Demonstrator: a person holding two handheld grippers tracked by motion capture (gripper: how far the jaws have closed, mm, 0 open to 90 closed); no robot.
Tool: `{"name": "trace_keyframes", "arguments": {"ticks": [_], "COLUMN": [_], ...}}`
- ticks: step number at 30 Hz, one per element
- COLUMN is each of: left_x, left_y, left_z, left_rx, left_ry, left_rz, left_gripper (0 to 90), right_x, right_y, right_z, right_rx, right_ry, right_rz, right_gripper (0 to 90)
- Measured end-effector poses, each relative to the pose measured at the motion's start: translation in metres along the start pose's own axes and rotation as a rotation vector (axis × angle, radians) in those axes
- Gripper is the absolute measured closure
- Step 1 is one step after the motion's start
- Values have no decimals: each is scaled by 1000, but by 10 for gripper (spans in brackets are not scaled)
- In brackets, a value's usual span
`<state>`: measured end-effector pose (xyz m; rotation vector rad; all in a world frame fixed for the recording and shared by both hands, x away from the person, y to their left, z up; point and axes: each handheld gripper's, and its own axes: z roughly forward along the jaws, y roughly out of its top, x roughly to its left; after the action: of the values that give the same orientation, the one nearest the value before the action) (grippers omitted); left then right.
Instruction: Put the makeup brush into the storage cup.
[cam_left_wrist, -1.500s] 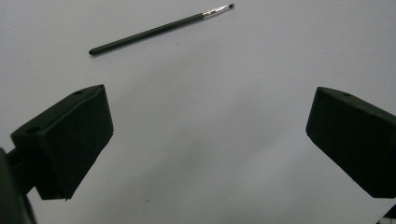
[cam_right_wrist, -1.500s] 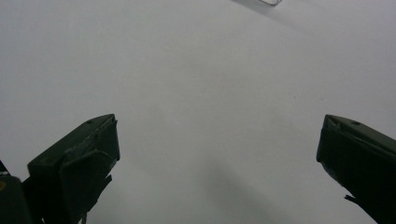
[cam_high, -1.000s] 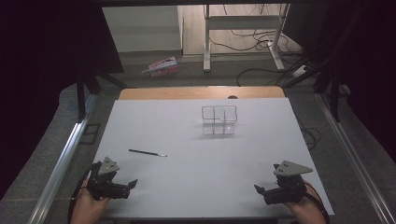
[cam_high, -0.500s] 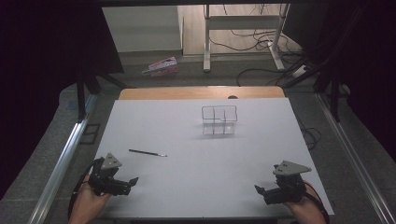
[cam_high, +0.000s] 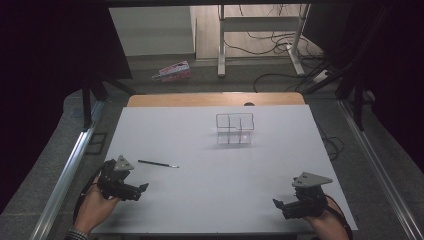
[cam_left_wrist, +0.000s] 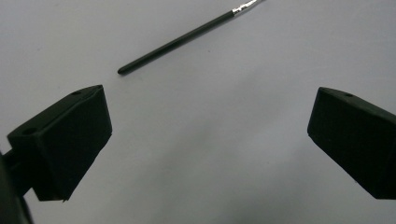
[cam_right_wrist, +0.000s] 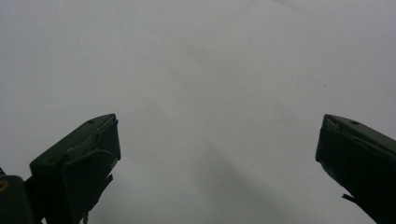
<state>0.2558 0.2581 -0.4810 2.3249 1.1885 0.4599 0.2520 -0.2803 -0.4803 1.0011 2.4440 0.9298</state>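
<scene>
The left gripper (cam_high: 141, 190) rests at the near left corner of the white table (cam_high: 200, 150), its jaws spread wide with nothing between them; in the left gripper view (cam_left_wrist: 208, 140) only bare tabletop lies in the gap. The person's left hand (cam_high: 95, 207) holds it low, jaws pointing toward the table's middle. The right gripper (cam_high: 276, 203) sits at the near right corner, likewise wide open and empty, its own view (cam_right_wrist: 217, 154) showing plain white surface; the right hand (cam_high: 327, 222) grips it from behind, jaws aimed left. Just beyond the left gripper lies a thin black brush (cam_high: 158, 163), flat on the table and apart from the jaws; its silvery band (cam_left_wrist: 243, 7) suggests a ferrule, though the tip is cut off. Farther back, past mid-table, stands a clear divided organizer (cam_high: 235, 128).
</scene>
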Motion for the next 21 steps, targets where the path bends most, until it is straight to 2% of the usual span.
{"name": "trace_keyframes", "arguments": {"ticks": [21], "left_x": [20], "left_y": [20], "left_z": [1], "left_rx": [12], "left_ry": [-8], "left_rz": [-2], "left_gripper": [0], "right_x": [0], "right_y": [0], "right_z": [1], "right_rx": [15], "right_ry": [10], "right_rz": [10], "right_gripper": [2]}}
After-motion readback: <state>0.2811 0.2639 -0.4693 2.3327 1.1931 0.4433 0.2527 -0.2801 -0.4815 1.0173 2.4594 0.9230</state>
